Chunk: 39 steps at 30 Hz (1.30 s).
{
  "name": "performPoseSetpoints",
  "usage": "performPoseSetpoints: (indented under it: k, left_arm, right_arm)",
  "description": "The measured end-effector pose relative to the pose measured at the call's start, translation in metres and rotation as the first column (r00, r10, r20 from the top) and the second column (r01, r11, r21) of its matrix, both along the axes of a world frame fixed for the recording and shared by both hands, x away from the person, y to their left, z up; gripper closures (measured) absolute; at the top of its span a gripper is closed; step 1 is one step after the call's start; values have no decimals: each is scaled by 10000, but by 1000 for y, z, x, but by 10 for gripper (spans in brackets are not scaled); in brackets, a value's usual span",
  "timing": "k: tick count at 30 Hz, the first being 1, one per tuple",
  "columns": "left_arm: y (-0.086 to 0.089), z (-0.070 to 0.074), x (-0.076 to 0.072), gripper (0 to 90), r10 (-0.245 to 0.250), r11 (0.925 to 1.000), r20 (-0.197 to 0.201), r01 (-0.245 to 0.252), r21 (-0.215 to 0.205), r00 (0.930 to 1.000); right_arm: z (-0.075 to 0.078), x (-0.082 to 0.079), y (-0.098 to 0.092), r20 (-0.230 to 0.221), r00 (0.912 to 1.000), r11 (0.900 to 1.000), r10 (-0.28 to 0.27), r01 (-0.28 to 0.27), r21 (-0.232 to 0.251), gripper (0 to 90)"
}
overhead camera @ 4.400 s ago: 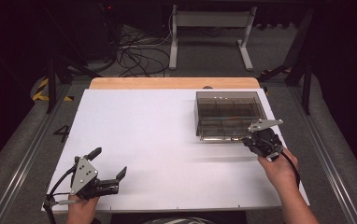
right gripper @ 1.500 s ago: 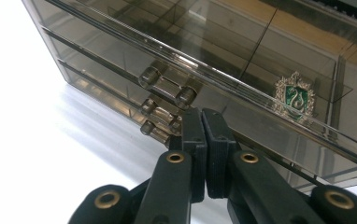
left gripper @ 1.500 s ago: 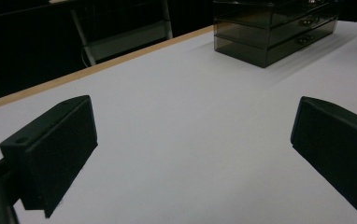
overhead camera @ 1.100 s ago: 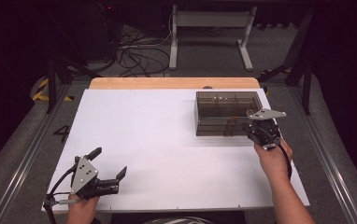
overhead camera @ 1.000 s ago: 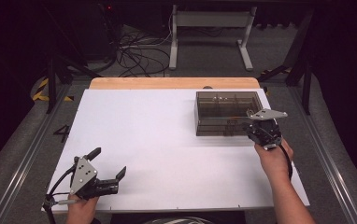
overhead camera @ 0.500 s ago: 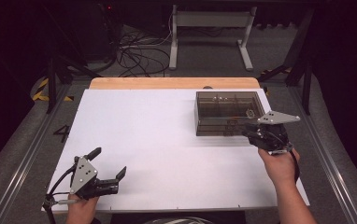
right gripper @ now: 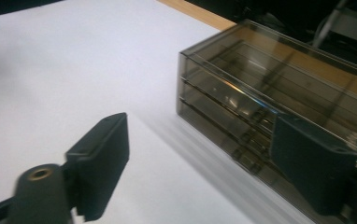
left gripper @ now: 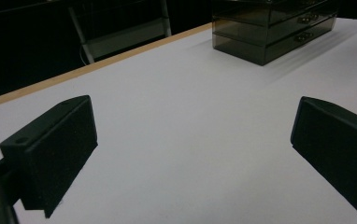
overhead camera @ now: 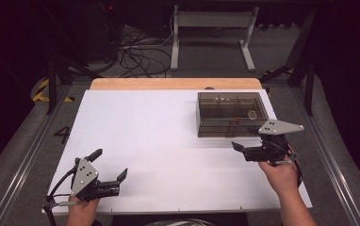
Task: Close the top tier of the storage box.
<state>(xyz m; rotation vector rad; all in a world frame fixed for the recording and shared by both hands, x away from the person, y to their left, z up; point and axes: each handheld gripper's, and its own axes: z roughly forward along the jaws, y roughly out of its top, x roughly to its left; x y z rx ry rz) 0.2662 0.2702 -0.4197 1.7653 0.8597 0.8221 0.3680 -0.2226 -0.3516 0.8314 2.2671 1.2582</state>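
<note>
Jaws of the right gripper (overhead camera: 245, 144) have just been opening and now stand apart with nothing between them, just in front of the smoky drawer box (overhead camera: 231, 113) at the far right of the white desk (overhead camera: 159, 136). From the high view this gripper lies level, its grey plate uppermost, pointing leftward along the box's front face, held by the right hand (overhead camera: 277, 174) near the desk's right edge.

Its own camera gives what the high view cannot: the box (right gripper: 279, 112) has stacked shallow drawers with small pulls on the front, and one black jaw overlaps that front near the lower drawers while the other hangs over bare desk. Whether the nearer jaw touches the box cannot be told.

Wide apart and holding nothing, the left gripper (overhead camera: 108, 169) rests at the near left corner of the desk in the left hand (overhead camera: 81, 207). Its camera looks across the open white surface to the box (left gripper: 272, 28) well away at the far side, with the wooden edge strip (left gripper: 120, 58) running behind.
</note>
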Motion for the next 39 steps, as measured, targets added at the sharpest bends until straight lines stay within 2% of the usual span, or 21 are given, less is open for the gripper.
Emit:
performPoseSetpoints:
  k: [4, 8, 10, 13, 15, 19, 28, 39]
  left_arm:
    - [0, 0, 0, 13, -3, 10000, -8, 3, 17, 10000]
    - [0, 0, 0, 13, 1, 10000, -2, -1, 8, 10000]
    - [0, 0, 0, 13, 2, 10000, 1, -2, 9, 10000]
    - [0, 0, -1, 13, -3, 10000, 5, 3, 21, 10000]
    - [0, 0, -1, 13, -2, 10000, 8, 2, 15, 10000]
    - [0, 0, 0, 13, 1, 10000, -4, -1, 12, 10000]
    - [0, 0, 0, 13, -21, 10000, -22, 21, 29, 10000]
    - [0, 0, 0, 13, -33, 10000, -17, 33, 65, 10000]
  right_arm:
    - [-3, -4, 6, 9, 9982, 9982, 594, -594, -20, 69]
    - [-6, -9, 10, 125, 9954, 9955, 946, -945, -66, 36]
    - [-7, -11, 10, 109, 9947, 9947, 1025, -1026, 96, 30]
    - [-13, -13, 9, 299, 9935, 9917, 1102, -1119, 635, 22]
    - [-18, -14, 9, 237, 9925, 9891, 1197, -1212, 840, 17]
    - [-25, -15, 10, 179, 9909, 9877, 1334, -1344, 795, 8]
    - [-37, -22, 13, 483, 9820, 9748, 1825, -1872, 1217, 3]
    - [-55, -24, 16, 511, 9752, 9648, 2156, -2208, 1428, 0]
